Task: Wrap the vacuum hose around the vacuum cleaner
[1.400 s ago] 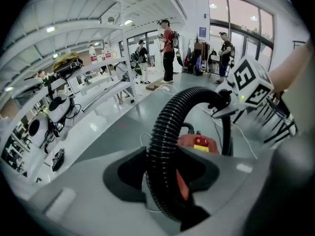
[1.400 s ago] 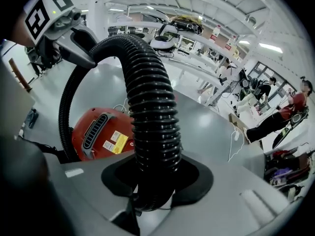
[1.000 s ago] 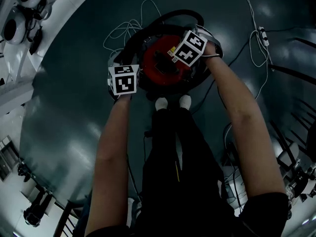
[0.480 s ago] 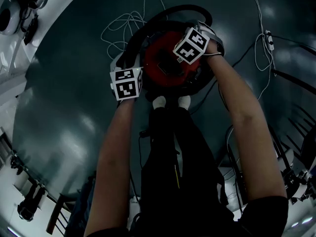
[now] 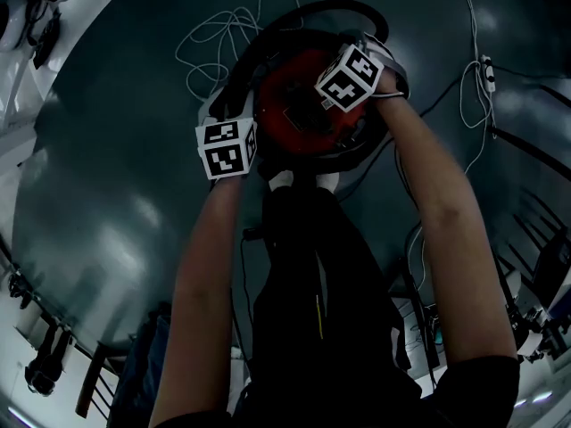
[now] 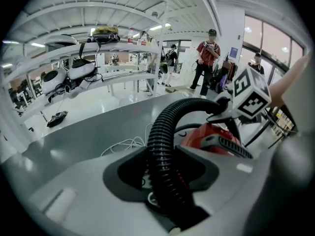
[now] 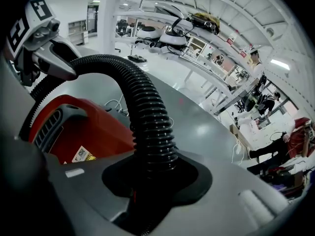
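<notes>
Clamping the hose point(image 5: 332, 7) over the vacuum point(image 5: 299, 96): left tool point(image 6: 170, 200), right tool point(image 7: 147, 191).

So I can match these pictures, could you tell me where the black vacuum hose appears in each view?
Head view: hose arcs across upper centre.
Left gripper view: centre, rising from between the jaws.
Right gripper view: centre, rising from between the jaws.
Shared landmark: the red vacuum cleaner.

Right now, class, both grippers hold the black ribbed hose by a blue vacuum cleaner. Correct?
No. The vacuum cleaner is red, not blue; the head view shows it. The left gripper and right gripper do both hold the black ribbed hose by it.
</notes>
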`<state>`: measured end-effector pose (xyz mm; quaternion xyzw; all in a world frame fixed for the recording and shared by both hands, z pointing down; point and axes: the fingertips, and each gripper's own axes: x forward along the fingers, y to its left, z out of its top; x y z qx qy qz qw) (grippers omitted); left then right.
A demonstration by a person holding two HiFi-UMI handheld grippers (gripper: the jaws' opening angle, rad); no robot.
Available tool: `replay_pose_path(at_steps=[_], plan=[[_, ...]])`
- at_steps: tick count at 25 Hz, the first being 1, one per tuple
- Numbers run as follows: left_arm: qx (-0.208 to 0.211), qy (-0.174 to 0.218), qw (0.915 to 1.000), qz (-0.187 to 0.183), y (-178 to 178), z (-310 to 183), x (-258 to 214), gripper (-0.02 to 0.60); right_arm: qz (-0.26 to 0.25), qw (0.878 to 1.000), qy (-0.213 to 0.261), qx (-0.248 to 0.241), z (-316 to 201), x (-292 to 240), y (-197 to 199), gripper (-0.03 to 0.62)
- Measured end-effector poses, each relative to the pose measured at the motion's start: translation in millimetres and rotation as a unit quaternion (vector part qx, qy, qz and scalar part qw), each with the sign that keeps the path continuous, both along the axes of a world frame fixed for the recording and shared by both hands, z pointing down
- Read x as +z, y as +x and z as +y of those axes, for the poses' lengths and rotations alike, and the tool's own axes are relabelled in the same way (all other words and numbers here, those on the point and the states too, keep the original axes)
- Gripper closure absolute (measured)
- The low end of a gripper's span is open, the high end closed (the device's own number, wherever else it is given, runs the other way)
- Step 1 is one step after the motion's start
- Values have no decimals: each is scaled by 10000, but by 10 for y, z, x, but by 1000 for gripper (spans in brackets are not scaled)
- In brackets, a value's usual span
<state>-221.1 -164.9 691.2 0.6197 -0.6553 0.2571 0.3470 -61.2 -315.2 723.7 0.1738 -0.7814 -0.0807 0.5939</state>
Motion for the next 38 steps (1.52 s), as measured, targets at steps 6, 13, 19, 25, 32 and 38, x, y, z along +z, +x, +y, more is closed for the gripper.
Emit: replay_pose_path(at_steps=[6, 13, 19, 25, 32, 38], plan=[[224, -142, 9996, 7, 6, 4, -15, 396, 108, 9999, -61, 99, 35, -5, 23, 456], [40, -39, 10000, -30, 28, -14, 26, 396, 25, 9999, -108, -55, 19, 39, 41, 454], [-108, -16, 9996, -261, -16, 7, 91, 397, -85, 9982, -211, -562, 10, 32, -42, 443], [-135, -295, 9981, -517, -2, -57, 123, 399, -53, 9947, -568, -856, 19, -9, -2, 416], [-80, -603, 9965, -573, -49, -121, 297, 399, -162, 9907, -571, -1227, -42, -55, -92, 427], [66, -692, 9957, -619, -29, -101, 379, 399, -154, 9890, -654, -1317, -29, 48, -129, 442]])
